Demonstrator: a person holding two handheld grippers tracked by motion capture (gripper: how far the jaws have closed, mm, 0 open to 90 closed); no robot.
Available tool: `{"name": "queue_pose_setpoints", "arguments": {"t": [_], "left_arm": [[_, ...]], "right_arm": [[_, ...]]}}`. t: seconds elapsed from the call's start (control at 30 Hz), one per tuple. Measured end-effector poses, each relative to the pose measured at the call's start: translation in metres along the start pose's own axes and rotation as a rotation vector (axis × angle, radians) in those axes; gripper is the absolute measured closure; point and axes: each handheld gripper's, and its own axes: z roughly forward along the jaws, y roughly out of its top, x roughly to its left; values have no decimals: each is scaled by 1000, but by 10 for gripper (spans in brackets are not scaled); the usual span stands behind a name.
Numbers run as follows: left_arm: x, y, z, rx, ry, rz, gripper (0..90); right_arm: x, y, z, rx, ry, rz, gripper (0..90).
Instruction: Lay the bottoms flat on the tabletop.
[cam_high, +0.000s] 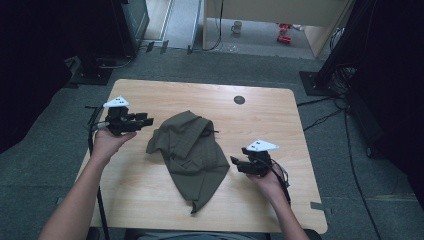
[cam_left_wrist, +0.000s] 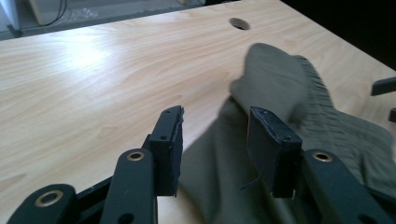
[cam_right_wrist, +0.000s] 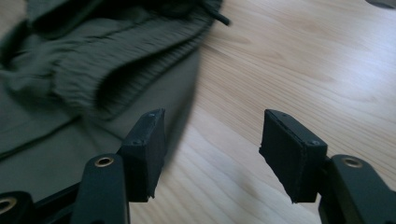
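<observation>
The olive garment (cam_high: 191, 150) lies crumpled at the middle of the table (cam_high: 280, 115), its ribbed waistband bunched on top, so I flank it to take an edge from each side. My left gripper (cam_high: 146, 121) sits at its nine o'clock, jaws wide apart and empty, aimed over the cloth's near edge. My right gripper (cam_high: 235, 162) waits at four o'clock, just beside the hem, jaws equally wide, over bare wood, holding nothing.

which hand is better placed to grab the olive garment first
Left, probably. The left tongs are open with the olive garment already between and under the jaws. The right tongs are open too, but mostly over bare table.
</observation>
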Motion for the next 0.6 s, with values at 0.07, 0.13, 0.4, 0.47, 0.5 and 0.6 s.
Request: {"name": "queue_pose_setpoints", "arguments": {"t": [0.07, 0.13, 0.4, 0.47, 0.5, 0.6], "left_arm": [[-9, -5, -2, 3, -4, 17, 559], [-17, -11, -3, 3, -11, 28, 552], [-50, -26, -5, 27, -30, 86, 553], [-57, -26, -7, 23, -36, 102, 554], [-61, -25, -8, 18, -43, 106, 554], [-73, -25, -6, 27, -67, 135, 558]], "right_arm": [[9, 3, 1, -8, 10, -24, 405], [21, 7, 2, -9, 29, -39, 420], [40, 11, 6, -7, 44, -78, 434], [42, 12, 6, -9, 49, -84, 439], [43, 12, 6, -10, 50, -86, 442], [45, 13, 6, -12, 57, -83, 449]]}}
